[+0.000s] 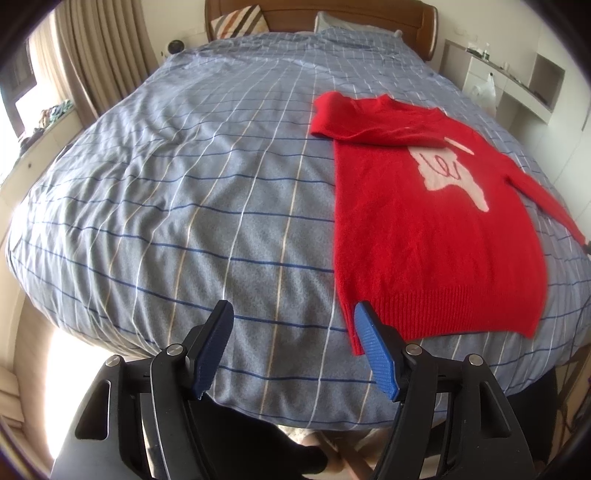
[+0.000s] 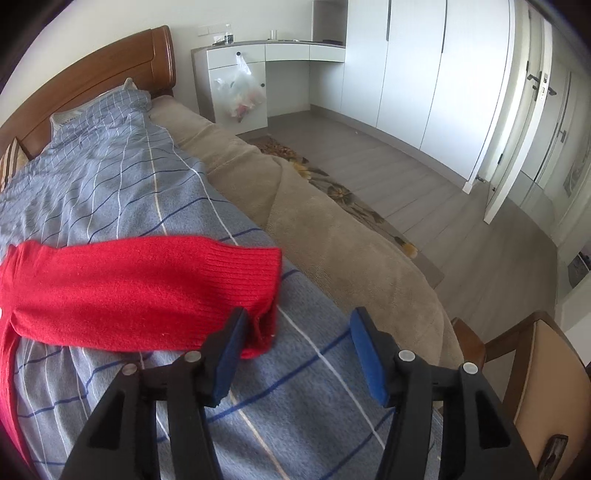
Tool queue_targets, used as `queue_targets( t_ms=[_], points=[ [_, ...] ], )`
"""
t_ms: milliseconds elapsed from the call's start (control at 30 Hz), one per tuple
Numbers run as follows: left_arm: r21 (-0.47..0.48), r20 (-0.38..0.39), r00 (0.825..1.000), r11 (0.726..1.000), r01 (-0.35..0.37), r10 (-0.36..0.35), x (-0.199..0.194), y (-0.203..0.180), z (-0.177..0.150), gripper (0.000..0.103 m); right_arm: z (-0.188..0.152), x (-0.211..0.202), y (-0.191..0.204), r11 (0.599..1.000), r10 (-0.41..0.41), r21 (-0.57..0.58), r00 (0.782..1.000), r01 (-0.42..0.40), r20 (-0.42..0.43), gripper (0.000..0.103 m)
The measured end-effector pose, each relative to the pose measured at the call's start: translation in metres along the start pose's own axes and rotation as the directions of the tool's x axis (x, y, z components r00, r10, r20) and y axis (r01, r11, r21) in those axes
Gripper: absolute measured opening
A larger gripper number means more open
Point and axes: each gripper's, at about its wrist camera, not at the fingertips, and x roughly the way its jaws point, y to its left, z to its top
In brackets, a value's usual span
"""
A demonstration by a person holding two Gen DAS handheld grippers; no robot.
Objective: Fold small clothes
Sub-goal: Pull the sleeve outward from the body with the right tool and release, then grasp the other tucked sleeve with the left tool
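Note:
A red knit sweater (image 1: 432, 221) with a pale pink motif lies flat on the blue checked duvet (image 1: 184, 184), on its right half. Its left sleeve is folded across the chest; its right sleeve stretches out to the right. My left gripper (image 1: 293, 314) is open and empty, just left of the sweater's hem corner. In the right wrist view the outstretched red sleeve (image 2: 140, 295) lies across the duvet (image 2: 110, 184). My right gripper (image 2: 299, 317) is open, its left finger right at the ribbed cuff, gripping nothing.
A wooden headboard (image 1: 332, 14) and pillows stand at the far end. A beige blanket (image 2: 332, 240) runs along the bed's right edge. White cabinets (image 2: 406, 55), a hanging plastic bag (image 2: 240, 92) and a wooden chair (image 2: 535, 369) lie to the right.

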Motion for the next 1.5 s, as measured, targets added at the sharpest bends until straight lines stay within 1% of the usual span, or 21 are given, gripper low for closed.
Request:
queue_targets(
  t_ms=[133,200,300,333,433,500,567,633,700,767,900,1033,1100,1200,1233,1267,1300,1333,1367,1433,1500],
  points=[
    [0.018,-0.016,1.0,1.0,-0.014,0.014,0.004,0.002,0.004,0.073,-0.007,-0.025,-0.001,1.0,-0.021,-0.013,0.998,0.021,0.064,0.057],
    [0.039,0.0,1.0,0.999,-0.022,0.022,0.002,0.003,0.016,0.073,-0.012,-0.044,0.0,1.0,0.008,-0.017,0.995,-0.007,0.103,0.057],
    [0.073,0.085,0.996,0.997,-0.017,0.011,-0.013,0.002,0.053,0.074,-0.022,-0.076,0.01,0.996,0.083,-0.049,0.986,-0.077,0.146,0.059],
    [0.086,0.117,0.993,0.996,-0.008,-0.002,-0.018,-0.001,0.069,0.077,-0.028,-0.086,0.015,0.992,0.112,-0.068,0.982,-0.103,0.154,0.061],
    [0.139,0.176,0.982,0.989,0.046,-0.07,-0.027,-0.021,0.12,0.084,-0.044,-0.111,0.037,0.975,0.198,-0.134,0.967,-0.177,0.162,0.062],
    [0.218,0.155,0.975,0.968,0.126,-0.162,-0.022,-0.047,0.154,0.086,-0.058,-0.125,0.051,0.96,0.252,-0.168,0.955,-0.226,0.154,0.062],
    [0.325,0.107,0.968,0.928,0.182,-0.227,-0.005,-0.08,0.186,0.087,-0.071,-0.134,0.063,0.943,0.304,-0.186,0.943,-0.277,0.137,0.062],
    [0.4,0.048,0.968,0.893,0.206,-0.245,0.023,-0.112,0.214,0.087,-0.086,-0.142,0.075,0.928,0.341,-0.202,0.933,-0.314,0.114,0.062],
    [0.411,-0.029,0.971,0.882,0.23,-0.239,0.059,-0.134,0.241,0.086,-0.101,-0.148,0.083,0.912,0.372,-0.217,0.924,-0.347,0.089,0.062],
    [0.402,-0.091,0.972,0.885,0.236,-0.218,0.094,-0.152,0.261,0.074,-0.114,-0.154,0.089,0.902,0.39,-0.227,0.918,-0.367,0.066,0.062],
    [0.394,-0.194,0.968,0.891,0.225,-0.158,0.156,-0.181,0.276,0.069,-0.14,-0.166,0.095,0.889,0.408,-0.241,0.912,-0.389,0.034,0.062],
    [0.403,-0.266,0.956,0.888,0.223,-0.119,0.201,-0.201,0.273,0.066,-0.164,-0.173,0.091,0.888,0.401,-0.248,0.916,-0.388,0.003,0.062],
    [0.396,-0.298,0.951,0.895,0.206,-0.087,0.221,-0.206,0.27,0.062,-0.175,-0.17,0.089,0.886,0.401,-0.239,0.916,-0.397,-0.032,0.062],
    [0.336,-0.321,0.935,0.905,0.261,-0.15,0.23,-0.21,0.267,0.048,-0.19,-0.161,0.088,0.884,0.396,-0.234,0.914,-0.405,-0.085,0.062],
    [0.326,-0.321,0.928,0.899,0.294,-0.188,0.228,-0.211,0.266,0.036,-0.193,-0.159,0.088,0.884,0.393,-0.233,0.914,-0.405,-0.096,0.062],
    [0.324,-0.327,0.919,0.888,0.328,-0.22,0.227,-0.213,0.264,0.017,-0.196,-0.157,0.088,0.884,0.392,-0.232,0.914,-0.406,-0.103,0.062],
    [0.329,-0.332,0.912,0.876,0.351,-0.241,0.225,-0.214,0.261,0.007,-0.198,-0.156,0.087,0.885,0.391,-0.229,0.914,-0.405,-0.107,0.062],
    [0.339,-0.318,0.915,0.871,0.356,-0.249,0.22,-0.214,0.26,0.006,-0.2,-0.155,0.087,0.886,0.391,-0.226,0.914,-0.406,-0.108,0.062],
    [0.346,-0.286,0.924,0.871,0.348,-0.256,0.212,-0.211,0.261,0.006,-0.201,-0.156,0.087,0.885,0.394,-0.224,0.913,-0.408,-0.107,0.062],
    [0.318,-0.195,0.94,0.889,0.33,-0.279,0.187,-0.197,0.272,0.006,-0.2,-0.158,0.088,0.882,0.399,-0.233,0.912,-0.41,-0.096,0.062],
    [0.231,-0.08,0.943,0.914,0.332,-0.322,0.155,-0.166,0.292,0.006,-0.199,-0.163,0.089,0.878,0.405,-0.246,0.911,-0.411,-0.078,0.062]
  ],
)
